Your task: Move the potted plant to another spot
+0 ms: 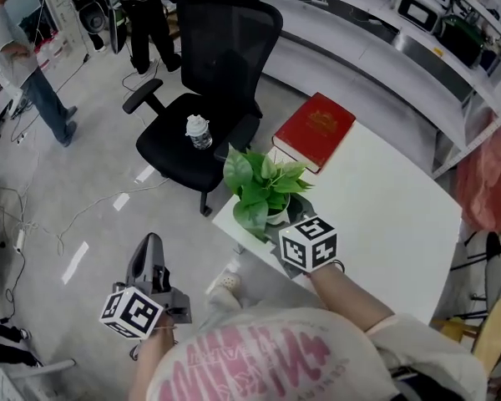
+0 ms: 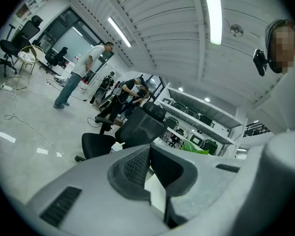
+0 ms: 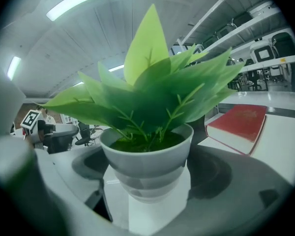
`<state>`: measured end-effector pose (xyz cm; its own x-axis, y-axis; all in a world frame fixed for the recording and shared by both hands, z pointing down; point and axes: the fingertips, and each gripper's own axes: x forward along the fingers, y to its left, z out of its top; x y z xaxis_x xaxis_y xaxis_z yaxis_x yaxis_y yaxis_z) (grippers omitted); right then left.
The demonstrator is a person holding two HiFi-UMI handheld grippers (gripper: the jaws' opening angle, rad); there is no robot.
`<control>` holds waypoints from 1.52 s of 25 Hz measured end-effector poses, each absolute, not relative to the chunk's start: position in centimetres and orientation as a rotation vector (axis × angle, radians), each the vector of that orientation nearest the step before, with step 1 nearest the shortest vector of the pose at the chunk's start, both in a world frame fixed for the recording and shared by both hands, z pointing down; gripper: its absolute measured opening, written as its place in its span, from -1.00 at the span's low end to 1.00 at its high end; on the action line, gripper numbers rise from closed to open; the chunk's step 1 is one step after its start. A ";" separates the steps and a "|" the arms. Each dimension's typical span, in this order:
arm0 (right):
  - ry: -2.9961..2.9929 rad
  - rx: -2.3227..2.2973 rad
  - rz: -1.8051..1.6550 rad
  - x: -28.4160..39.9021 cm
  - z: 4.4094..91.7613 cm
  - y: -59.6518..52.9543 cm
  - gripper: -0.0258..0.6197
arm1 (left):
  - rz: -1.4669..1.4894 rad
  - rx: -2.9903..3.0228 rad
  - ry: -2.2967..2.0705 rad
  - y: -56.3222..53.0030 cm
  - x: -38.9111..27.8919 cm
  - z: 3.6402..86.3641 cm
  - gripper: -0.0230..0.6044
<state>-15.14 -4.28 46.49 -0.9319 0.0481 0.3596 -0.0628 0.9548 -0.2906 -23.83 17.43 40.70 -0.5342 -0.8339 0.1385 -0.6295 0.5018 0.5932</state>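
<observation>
White desk in an open workshop lined with shelves. The right gripper has its jaws closed against the sides of the potted plant, which stands on the desk, apparently gripped ready for lifting. Beyond this gripper lies a red book; to its left, an office chair. The left gripper, jaws together and empty, hangs over the floor.

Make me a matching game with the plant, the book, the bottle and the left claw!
1 potted plant
2 book
3 bottle
4 left claw

A standing on the chair seat
B shut, holding nothing
C between the jaws of the right claw
D lying on the white table

Pairs: 1-C, 2-D, 3-A, 4-B
</observation>
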 end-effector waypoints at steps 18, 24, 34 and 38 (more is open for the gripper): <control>-2.648 0.003 0.337 -16.1 50.5 -2.9 0.65 | -0.667 1.148 -2.346 19.1 -25.0 41.8 -0.92; -2.627 0.000 0.321 -15.9 51.1 -2.8 0.65 | -0.655 1.170 -2.329 17.9 -25.3 41.6 -0.92; -2.607 0.026 0.313 -15.4 52.2 -2.9 0.65 | -0.648 1.181 -2.324 18.0 -24.9 41.9 -0.92; -2.606 0.030 0.315 -15.1 52.3 -3.1 0.65 | -0.652 1.171 -2.320 18.2 -24.5 42.1 -0.92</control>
<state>-15.11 -3.10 52.33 -0.8691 0.0383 0.4931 -0.0804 0.9728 -0.2174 -24.54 18.17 42.08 -0.5332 -0.8257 0.1841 -0.6087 0.5256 0.5943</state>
